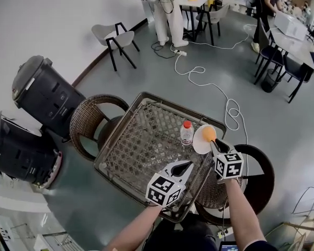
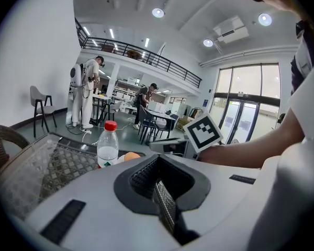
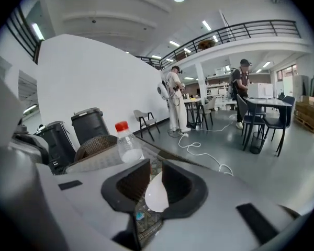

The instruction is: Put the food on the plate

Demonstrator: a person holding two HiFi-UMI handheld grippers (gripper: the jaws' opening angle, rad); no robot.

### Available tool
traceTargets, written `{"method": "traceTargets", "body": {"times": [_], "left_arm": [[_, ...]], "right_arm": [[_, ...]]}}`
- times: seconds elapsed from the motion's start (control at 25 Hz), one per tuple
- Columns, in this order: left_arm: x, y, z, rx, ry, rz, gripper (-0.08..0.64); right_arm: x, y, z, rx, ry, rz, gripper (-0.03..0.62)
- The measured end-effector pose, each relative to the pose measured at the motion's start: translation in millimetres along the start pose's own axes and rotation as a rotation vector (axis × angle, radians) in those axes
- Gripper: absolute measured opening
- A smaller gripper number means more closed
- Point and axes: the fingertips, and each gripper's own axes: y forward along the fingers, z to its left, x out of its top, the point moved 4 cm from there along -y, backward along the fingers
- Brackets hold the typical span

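Observation:
An orange round food (image 1: pixel 209 134) lies on a white plate (image 1: pixel 198 143) at the right edge of the woven table (image 1: pixel 141 140). A clear bottle with a red cap (image 1: pixel 187 132) stands just left of the plate. My right gripper (image 1: pixel 213 146) reaches the plate's near rim. In the right gripper view the white plate (image 3: pixel 156 195) stands edge-on between the narrow jaws of the right gripper (image 3: pixel 150 178), which is shut on it. My left gripper (image 1: pixel 188 166) hovers over the table's near right part, shut and holding nothing. From the left gripper (image 2: pixel 159 181) I see the bottle (image 2: pixel 108 145) and the food (image 2: pixel 132 156) ahead.
Wicker chairs stand left (image 1: pixel 91 119) and right (image 1: pixel 254 184) of the table. Two black bins (image 1: pixel 44 95) sit by the wall on the left. A white cable (image 1: pixel 220 95) runs over the floor beyond the table. People stand at far tables.

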Motion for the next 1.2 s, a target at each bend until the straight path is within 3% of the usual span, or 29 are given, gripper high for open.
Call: {"method": "traceTargets", "body": {"times": [0.08,0.12,0.32,0.56,0.76,1.2], "left_arm": [[6,-4,-3,-0.008,0.009,-0.009,0.008],[11,-8,-4,-0.011,0.012,-0.014,0.008],[36,-26,-18,-0.031,0.044,-0.055,0.008],[61,-49,-47,-0.056,0.128,-0.119,0.008],[76,-73,-65,-0.075,0.186,-0.163,0.008],[91,-103,-78,-0.084,0.215,-0.227,0.008]], "right_arm": [[15,-24,7,-0.011,-0.003,-0.067,0.016],[23,-36,12,-0.009,0.001,-0.101,0.006],[54,-97,43,0.002,0.001,-0.235,0.006],[79,-158,83,0.021,-0.066,-0.363,0.005],[91,-190,115,0.037,-0.093,-0.421,0.005],[96,-213,146,0.057,-0.085,-0.476,0.005]]}}
